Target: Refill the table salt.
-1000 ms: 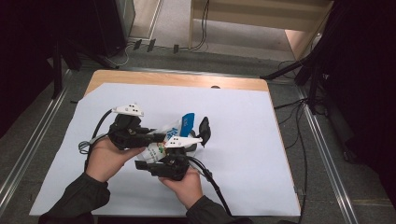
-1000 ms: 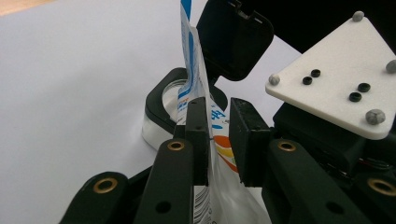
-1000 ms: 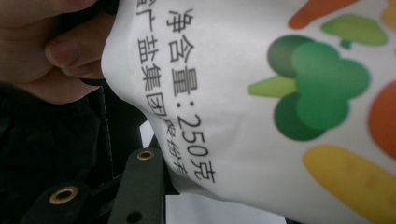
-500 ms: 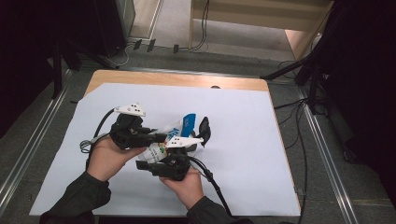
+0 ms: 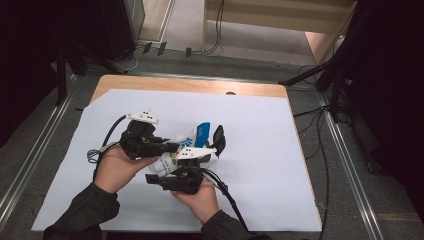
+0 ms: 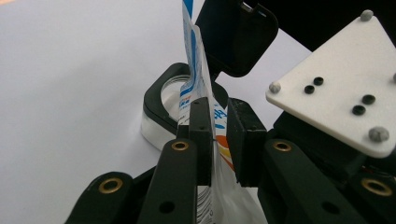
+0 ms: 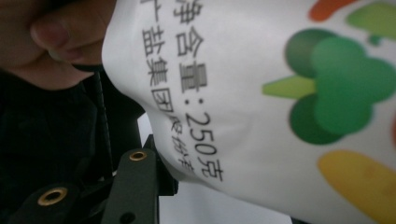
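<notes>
A white pouch [image 5: 192,137] with a blue top and printed vegetables is held up over the table between both hands. My left gripper [image 5: 176,146] reaches in from the left and is shut on the pouch's thin edge [image 6: 219,116], one pad [image 6: 201,135] on each side of it. From below, my right gripper [image 5: 167,171] holds the pouch's bulging lower body [image 7: 261,93], which lies against its one visible jaw finger [image 7: 135,182]; its jaws have just been opening slightly with the pouch still between them. The other jaw is hidden behind the pouch.
A small clear jar [image 6: 170,100] with a black rim stands just beyond the pouch, its black flip lid [image 5: 218,136] standing open. White paper [image 5: 260,165] covers the wooden table [image 5: 190,85]. Cables trail from both grippers toward the person.
</notes>
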The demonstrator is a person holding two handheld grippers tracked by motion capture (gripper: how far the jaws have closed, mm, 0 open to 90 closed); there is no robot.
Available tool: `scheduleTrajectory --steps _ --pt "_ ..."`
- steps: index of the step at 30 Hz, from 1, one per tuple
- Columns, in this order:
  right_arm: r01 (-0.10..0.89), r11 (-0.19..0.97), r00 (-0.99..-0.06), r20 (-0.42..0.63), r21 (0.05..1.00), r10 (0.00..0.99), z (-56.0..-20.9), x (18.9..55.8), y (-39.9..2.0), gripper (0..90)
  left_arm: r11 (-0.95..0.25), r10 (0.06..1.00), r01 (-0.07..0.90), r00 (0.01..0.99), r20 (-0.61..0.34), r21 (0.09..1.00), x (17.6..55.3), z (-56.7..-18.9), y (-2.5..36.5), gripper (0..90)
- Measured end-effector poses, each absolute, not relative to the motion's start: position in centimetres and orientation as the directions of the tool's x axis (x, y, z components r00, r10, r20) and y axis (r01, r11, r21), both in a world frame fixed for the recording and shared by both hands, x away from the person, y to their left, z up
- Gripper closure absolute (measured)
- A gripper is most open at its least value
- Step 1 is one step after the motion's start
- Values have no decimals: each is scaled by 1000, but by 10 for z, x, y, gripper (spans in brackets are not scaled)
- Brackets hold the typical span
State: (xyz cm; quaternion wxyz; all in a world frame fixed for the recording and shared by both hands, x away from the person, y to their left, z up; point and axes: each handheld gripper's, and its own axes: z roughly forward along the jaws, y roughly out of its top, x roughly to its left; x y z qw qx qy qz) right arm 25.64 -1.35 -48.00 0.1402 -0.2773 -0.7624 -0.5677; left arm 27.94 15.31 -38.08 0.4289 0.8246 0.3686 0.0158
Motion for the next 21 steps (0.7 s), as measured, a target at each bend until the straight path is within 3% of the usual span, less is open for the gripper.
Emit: scheduleTrajectory --steps 9,21 --pt "570 200 -813 512 797 279 -479 256 -15 650 -359 618 591 730 -291 722 279 -379 153 810" --pt "592 178 -798 540 786 268 -478 256 -16 661 -349 616 590 730 -296 728 280 -379 154 796"
